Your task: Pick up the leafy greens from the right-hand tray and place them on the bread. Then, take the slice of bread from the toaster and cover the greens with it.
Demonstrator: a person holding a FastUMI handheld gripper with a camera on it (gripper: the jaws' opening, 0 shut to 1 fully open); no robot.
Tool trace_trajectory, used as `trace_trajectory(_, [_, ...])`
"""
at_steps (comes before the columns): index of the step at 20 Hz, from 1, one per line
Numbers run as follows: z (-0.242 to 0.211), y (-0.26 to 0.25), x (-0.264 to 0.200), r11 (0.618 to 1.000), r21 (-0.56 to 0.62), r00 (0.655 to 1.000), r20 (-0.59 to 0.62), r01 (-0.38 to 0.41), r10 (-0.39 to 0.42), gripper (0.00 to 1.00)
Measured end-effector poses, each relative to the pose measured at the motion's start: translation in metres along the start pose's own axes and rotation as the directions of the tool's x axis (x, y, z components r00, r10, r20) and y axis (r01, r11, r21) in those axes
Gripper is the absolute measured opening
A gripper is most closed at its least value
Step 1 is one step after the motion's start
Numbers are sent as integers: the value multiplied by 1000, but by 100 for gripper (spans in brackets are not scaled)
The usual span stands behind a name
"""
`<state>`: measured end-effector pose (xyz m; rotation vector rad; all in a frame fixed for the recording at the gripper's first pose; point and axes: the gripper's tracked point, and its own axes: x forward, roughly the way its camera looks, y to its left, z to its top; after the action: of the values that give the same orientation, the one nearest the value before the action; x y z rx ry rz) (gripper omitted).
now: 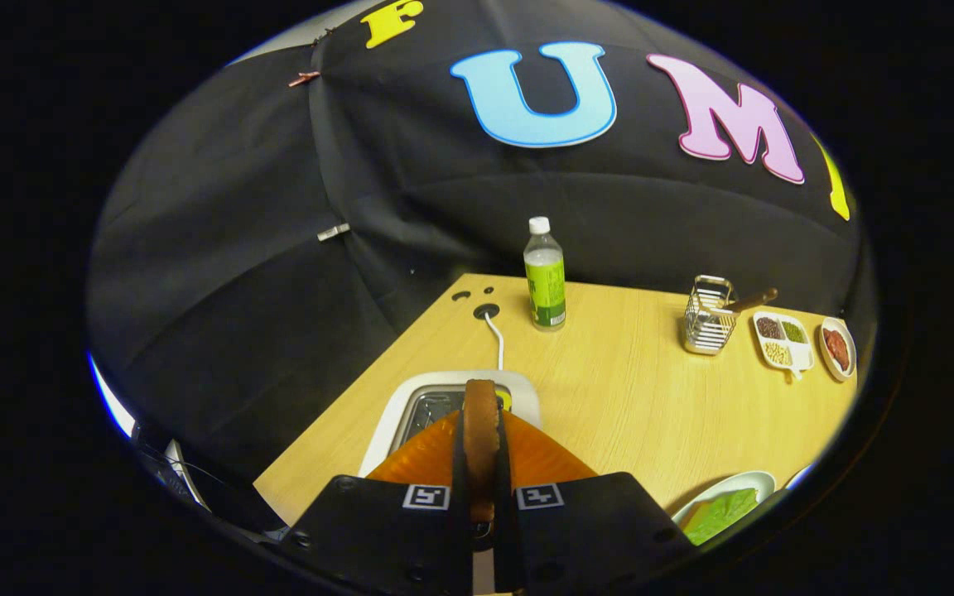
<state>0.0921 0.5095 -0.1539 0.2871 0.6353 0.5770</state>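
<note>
My gripper point(482, 451) is shut on a brown slice of bread point(481, 418), held on edge between the two orange fingers point(427, 455). The slice stands just above the white toaster point(398, 414), whose metal slots show right beyond the fingertips. To the right of the fingers, near the table's front, a white plate point(754, 480) holds a green leaf point(721, 513); whatever is under the leaf is hidden.
A clear bottle with a green label point(545, 277) stands on the wooden table point(634, 389) beyond the toaster, whose white cord point(496, 339) runs to a hole. Far right stand a wire basket point(707, 316), a divided dish of grains point(783, 341) and a small dish point(838, 348).
</note>
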Motion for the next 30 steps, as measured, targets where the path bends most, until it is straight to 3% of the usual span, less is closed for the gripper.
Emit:
trace_trajectory(8, [86, -25, -97, 994, 85, 984, 169, -68, 53, 14])
trace_trajectory(12, [97, -79, -144, 993, 109, 980, 197, -34, 12, 14])
trace_trajectory(16, [67, -153, -178, 984, 169, 982, 165, 63, -92, 14])
trace_trajectory(22, [-23, -232, -187, 943, 261, 971, 65, 206, -231, 14])
trace_trajectory(25, [-63, -241, -174, 931, 291, 970, 34, 219, -239, 14])
trace_trajectory(30, [-87, -234, -149, 900, 397, 974, 57, 181, -221, 14])
